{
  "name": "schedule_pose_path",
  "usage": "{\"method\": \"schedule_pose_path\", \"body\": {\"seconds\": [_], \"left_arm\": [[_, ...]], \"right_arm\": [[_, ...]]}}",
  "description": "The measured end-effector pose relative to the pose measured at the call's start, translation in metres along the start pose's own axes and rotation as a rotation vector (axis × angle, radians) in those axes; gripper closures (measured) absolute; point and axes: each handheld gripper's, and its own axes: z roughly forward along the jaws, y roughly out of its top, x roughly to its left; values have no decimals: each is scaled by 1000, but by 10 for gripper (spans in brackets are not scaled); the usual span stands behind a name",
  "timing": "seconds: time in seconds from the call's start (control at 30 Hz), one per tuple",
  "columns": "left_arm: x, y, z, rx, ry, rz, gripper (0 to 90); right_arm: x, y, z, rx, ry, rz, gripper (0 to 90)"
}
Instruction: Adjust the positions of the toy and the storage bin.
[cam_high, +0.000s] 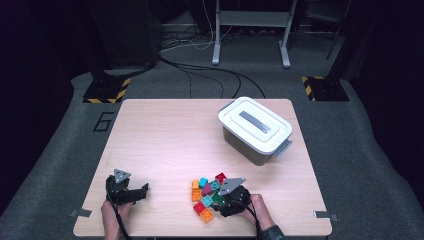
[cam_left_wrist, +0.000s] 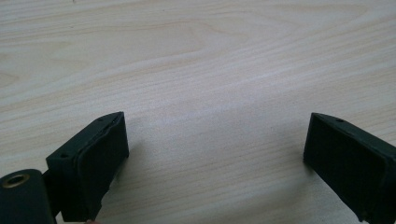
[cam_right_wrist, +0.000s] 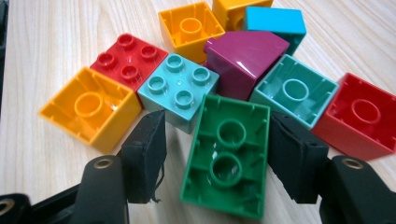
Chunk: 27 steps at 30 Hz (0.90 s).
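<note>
A heap of toy bricks (cam_high: 204, 192) lies near the table's front edge, right of centre. In the right gripper view a green two-by-one brick (cam_right_wrist: 227, 158) lies upside down between the jaws of my right gripper (cam_right_wrist: 217, 120). The right pad (cam_right_wrist: 292, 158) is against its side, while a strip of bare wood separates the left pad (cam_right_wrist: 148, 149) from it. Around it lie orange (cam_right_wrist: 91, 108), red (cam_right_wrist: 128, 58), light blue (cam_right_wrist: 180, 88), purple (cam_right_wrist: 243, 58) and teal (cam_right_wrist: 294, 88) bricks. My left gripper (cam_high: 140, 193) rests at the front left, open over bare wood (cam_left_wrist: 215, 140).
A grey storage box with a shut white lid (cam_high: 255, 127) stands at the back right of the wooden table (cam_high: 165, 135). Beyond the table are floor cables and metal stand legs (cam_high: 250, 30). Tape tabs mark the front corners.
</note>
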Motion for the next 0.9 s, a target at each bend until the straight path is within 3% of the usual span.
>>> {"method": "schedule_pose_path", "body": {"seconds": [0.1,0.2,0.33,0.43,0.47,0.57,0.77,0.9], "left_arm": [[0,0,0,-4,0,-3,62],[0,0,0,0,1,1,63],[0,0,0,-1,2,-1,63],[0,0,0,-1,2,-1,63],[0,0,0,2,1,2,63],[0,0,0,-1,2,-1,62],[0,0,0,2,1,3,63],[0,0,0,-1,2,-1,63]], "right_arm": [[1,2,3,-6,3,8,376],[1,3,3,-14,-16,37,296],[-2,-2,-14,-64,-13,73,227],[-3,-9,-28,-71,-29,88,261],[-4,-17,-34,-74,-34,112,321],[-4,-22,-35,-65,-32,122,359],[0,-18,-24,-40,-32,104,568],[4,-9,-14,-44,-34,88,578]]}}
